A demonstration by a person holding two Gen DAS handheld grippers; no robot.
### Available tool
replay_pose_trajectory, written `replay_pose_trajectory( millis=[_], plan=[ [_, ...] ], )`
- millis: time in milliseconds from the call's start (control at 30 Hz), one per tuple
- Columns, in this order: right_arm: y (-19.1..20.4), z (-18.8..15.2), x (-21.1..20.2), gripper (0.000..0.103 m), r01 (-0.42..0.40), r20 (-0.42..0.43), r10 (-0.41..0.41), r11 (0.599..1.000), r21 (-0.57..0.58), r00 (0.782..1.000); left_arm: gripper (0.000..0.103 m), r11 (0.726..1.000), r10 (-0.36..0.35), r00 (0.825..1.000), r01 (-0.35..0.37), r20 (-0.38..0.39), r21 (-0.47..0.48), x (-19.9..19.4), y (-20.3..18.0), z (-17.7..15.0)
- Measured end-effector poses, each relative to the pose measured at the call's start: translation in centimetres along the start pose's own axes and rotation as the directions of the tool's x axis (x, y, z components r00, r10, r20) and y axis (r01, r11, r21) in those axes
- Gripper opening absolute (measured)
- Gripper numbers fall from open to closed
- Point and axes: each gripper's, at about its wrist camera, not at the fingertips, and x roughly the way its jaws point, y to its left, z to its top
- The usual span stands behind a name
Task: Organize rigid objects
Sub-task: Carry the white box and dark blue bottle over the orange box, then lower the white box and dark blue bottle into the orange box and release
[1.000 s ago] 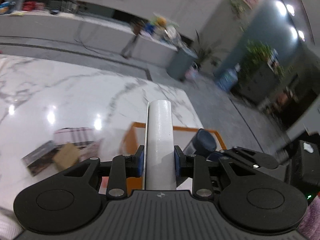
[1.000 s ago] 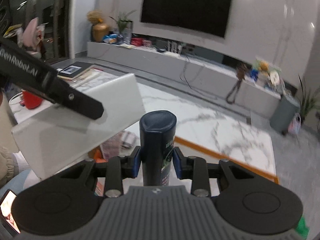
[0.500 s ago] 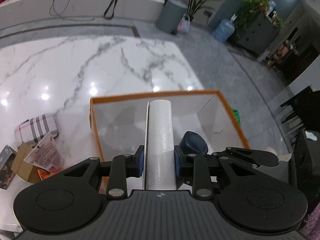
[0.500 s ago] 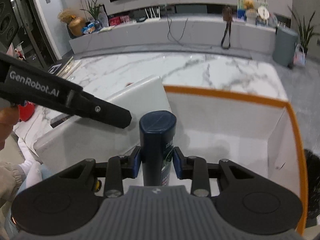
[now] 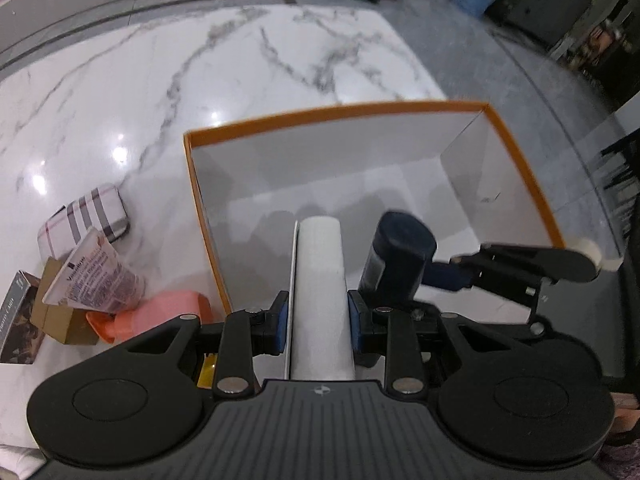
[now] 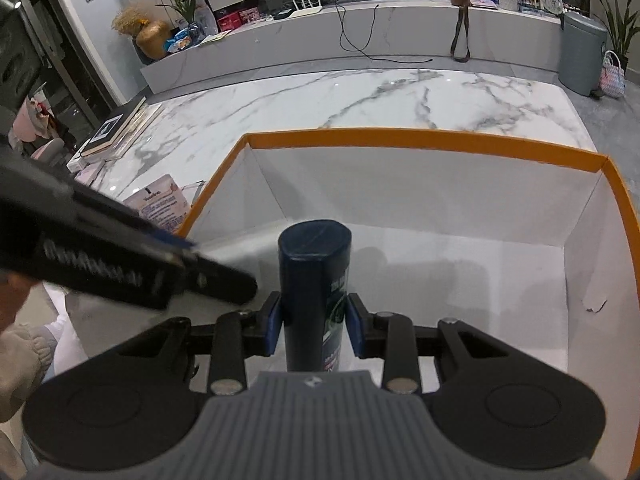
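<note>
**Two loaded claws crowd over one open box**

A wide white marble counter with grey veins fills both views. On it sits a large open cardboard box with an orange rim and plain white inside walls; its floor looks bare.

The left claw is clamped on a flat white rectangular box, seen edge-on and held above the near left part of the big box. In the right wrist view, the left claw's black arm cuts across the near left corner of the big box.

The right claw grips a dark blue plastic bottle with a flat oval cap, pointing down into the big box. In the left wrist view, the same bottle hangs just beside the white box, on its right.

Outside the big box, on the left, lies a small heap: a striped grey and white tin, a white squeeze tube with printed text, a pink plastic item, a brown carton and a dark printed box.

Risks, as a judgement: the two held things sit close, so lowering both together could knock one against the other or against a claw. The tall bottle may topple if let go upright. The flat box could catch the orange rim and shift the big box.
</note>
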Motion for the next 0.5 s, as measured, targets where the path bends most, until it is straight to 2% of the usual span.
replay_pose_trajectory(
  millis=[167, 233, 333, 433, 500],
  plan=[
    [0.6, 0.0, 0.4, 0.033, 0.0, -0.009, 0.0, 1.0, -0.005, 1.0, 0.033, 1.0, 0.007, 1.0, -0.007, -0.012, -0.013, 0.6, 0.3, 0.1],
    [0.6, 0.3, 0.7, 0.033, -0.005, -0.02, 0.005, 1.0, -0.007, 1.0, 0.033, 0.998, -0.017, 0.999, 0.015, -0.039, -0.061, 0.8, 1.1, 0.2],
    [-0.4, 0.7, 1.3, 0.033, -0.039, -0.058, 0.043, 0.997, 0.069, 0.997, 0.033, 0.995, -0.027, 0.998, 0.022, -0.052, -0.1, 0.7, 1.6, 0.3],
    [-1.5, 0.6, 1.9, 0.033, -0.064, -0.096, 0.079, 0.986, 0.154, 0.992, 0.033, 0.993, -0.003, 0.998, -0.004, -0.055, -0.114, 0.6, 1.3, 0.3],
    [-1.6, 0.4, 2.0, 0.033, -0.06, -0.101, 0.078, 0.984, 0.167, 0.992, 0.033, 0.986, 0.009, 0.999, -0.015, -0.037, -0.165, 0.5, 1.4, 0.1]
  ],
)
